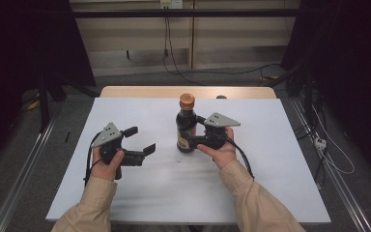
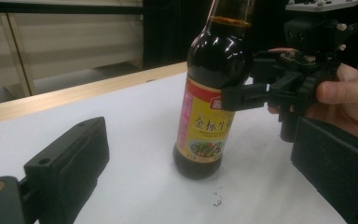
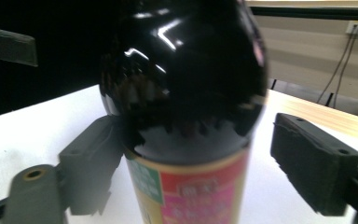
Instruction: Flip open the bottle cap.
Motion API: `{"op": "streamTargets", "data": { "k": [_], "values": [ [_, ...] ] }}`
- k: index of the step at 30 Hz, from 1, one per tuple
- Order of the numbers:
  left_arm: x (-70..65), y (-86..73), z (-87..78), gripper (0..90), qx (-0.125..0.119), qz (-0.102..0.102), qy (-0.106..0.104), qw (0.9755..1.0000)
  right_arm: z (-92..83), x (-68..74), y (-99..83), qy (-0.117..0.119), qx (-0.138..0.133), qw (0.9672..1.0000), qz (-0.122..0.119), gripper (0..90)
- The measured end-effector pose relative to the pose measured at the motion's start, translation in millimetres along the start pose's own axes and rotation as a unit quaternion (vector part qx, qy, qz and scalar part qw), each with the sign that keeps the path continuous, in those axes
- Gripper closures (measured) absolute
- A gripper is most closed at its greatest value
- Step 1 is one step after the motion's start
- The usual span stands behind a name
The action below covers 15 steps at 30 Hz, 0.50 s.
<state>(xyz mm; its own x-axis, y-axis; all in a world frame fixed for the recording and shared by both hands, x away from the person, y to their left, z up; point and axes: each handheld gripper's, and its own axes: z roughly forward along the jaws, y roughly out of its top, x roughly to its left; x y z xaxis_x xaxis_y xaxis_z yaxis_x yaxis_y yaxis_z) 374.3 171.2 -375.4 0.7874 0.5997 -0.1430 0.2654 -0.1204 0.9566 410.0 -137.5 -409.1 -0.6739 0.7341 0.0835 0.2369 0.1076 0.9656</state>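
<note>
Upright, bottle [image 3: 186, 116] between right gripper [image 1: 196, 130] jaws, gap beside 1 jaw.

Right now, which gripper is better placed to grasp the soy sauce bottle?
Right. The right gripper already has the soy sauce bottle between its jaws, one pad at its side, the other with a gap. The left gripper is open, off to the side.

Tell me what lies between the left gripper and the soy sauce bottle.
Bare white table. In the high view nothing sits between the left gripper and the soy sauce bottle; the left gripper view adds only small specks near its base.
</note>
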Motion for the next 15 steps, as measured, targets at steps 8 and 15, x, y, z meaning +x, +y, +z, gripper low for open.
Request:
{"op": "streamTargets", "data": {
  "k": [8, 15],
  "values": [
    [-0.7, 15.8, 12.2, 4.4, -0.006, 0.010, -0.012, 0.9999, 6.6, 2.1, -2.7, 0.007, -0.001, 1.0000, 0.002, 28.5],
    [0.3, 31.6, 25.4, 7.2, -0.006, 0.012, -0.007, 0.9999, 5.4, 2.4, -1.9, 0.010, 0.003, 0.9998, -0.017, 30.2]
  ]
}}
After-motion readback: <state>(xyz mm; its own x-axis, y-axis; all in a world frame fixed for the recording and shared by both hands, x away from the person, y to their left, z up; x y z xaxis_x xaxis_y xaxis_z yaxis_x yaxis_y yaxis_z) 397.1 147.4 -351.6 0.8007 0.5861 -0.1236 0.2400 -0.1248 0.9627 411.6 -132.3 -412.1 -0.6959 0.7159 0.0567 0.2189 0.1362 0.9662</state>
